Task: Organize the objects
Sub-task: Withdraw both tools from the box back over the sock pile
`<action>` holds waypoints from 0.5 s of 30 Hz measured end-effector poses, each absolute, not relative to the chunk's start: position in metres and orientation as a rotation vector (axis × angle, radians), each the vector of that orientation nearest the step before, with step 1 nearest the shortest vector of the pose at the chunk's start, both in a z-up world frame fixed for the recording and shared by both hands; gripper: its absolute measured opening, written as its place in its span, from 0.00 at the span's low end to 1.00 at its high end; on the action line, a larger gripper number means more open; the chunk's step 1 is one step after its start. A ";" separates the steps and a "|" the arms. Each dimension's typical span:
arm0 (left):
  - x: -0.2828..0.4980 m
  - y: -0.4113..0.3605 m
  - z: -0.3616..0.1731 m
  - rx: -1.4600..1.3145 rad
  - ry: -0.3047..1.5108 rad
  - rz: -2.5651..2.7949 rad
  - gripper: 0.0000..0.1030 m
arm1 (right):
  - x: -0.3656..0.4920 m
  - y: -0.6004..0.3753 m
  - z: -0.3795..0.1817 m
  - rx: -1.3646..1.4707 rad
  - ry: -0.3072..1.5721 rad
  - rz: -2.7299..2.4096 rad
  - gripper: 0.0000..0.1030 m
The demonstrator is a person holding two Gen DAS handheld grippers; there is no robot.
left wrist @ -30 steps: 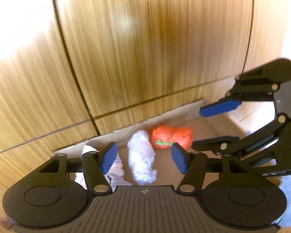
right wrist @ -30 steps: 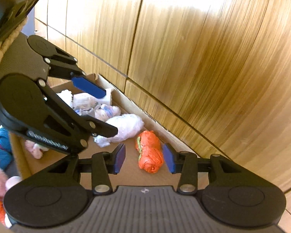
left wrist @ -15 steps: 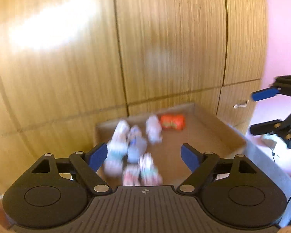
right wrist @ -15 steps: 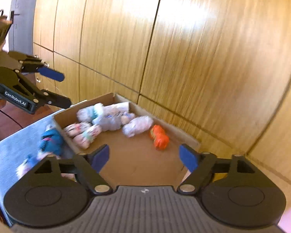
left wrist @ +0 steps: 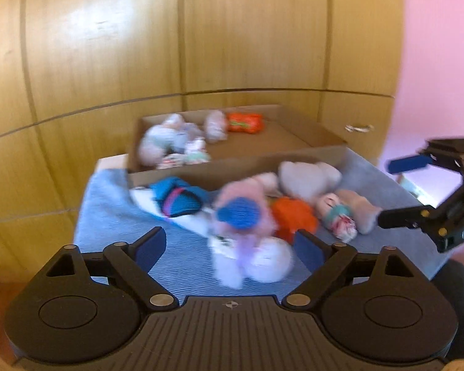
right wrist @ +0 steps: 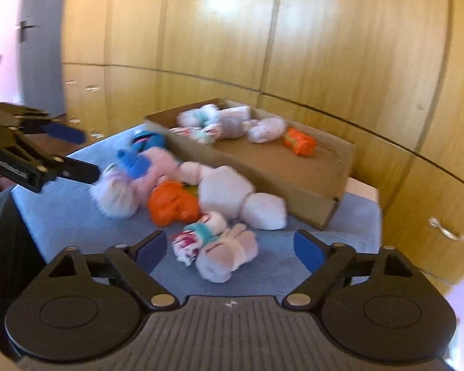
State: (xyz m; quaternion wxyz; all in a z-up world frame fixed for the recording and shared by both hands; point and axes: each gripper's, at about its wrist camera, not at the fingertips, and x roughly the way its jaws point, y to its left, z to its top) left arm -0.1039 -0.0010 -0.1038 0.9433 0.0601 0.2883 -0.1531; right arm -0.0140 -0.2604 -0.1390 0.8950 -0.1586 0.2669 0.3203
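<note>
The cardboard box [right wrist: 312,182], a second ago filling both views with its orange bundle [right wrist: 298,142] up close, now sits back at upper centre, and the loose pile of soft toys [right wrist: 182,191] on the blue-covered counter [right wrist: 62,213] has come into the lower middle. Both grippers have pulled back from the box (a drop-off finished, I judge), so the pile is next. The left gripper [left wrist: 230,245] and right gripper [right wrist: 230,247] have fingers spread wide, holding and touching nothing.

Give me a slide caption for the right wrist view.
Open right gripper above soft toys on a blue cloth, cardboard box behind.
</note>
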 end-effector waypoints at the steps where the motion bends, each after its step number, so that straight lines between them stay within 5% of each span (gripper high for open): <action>1: -0.101 -0.005 -0.109 0.131 0.595 -0.322 0.91 | -0.015 -0.266 -0.139 -0.345 0.543 0.694 0.80; 10: -0.080 -0.006 -0.132 0.105 0.647 -0.311 0.93 | 0.027 -0.276 -0.160 -0.438 0.617 0.980 0.62; 15: -0.079 -0.004 -0.135 0.080 0.652 -0.307 0.94 | 0.034 -0.274 -0.168 -0.455 0.591 1.079 0.62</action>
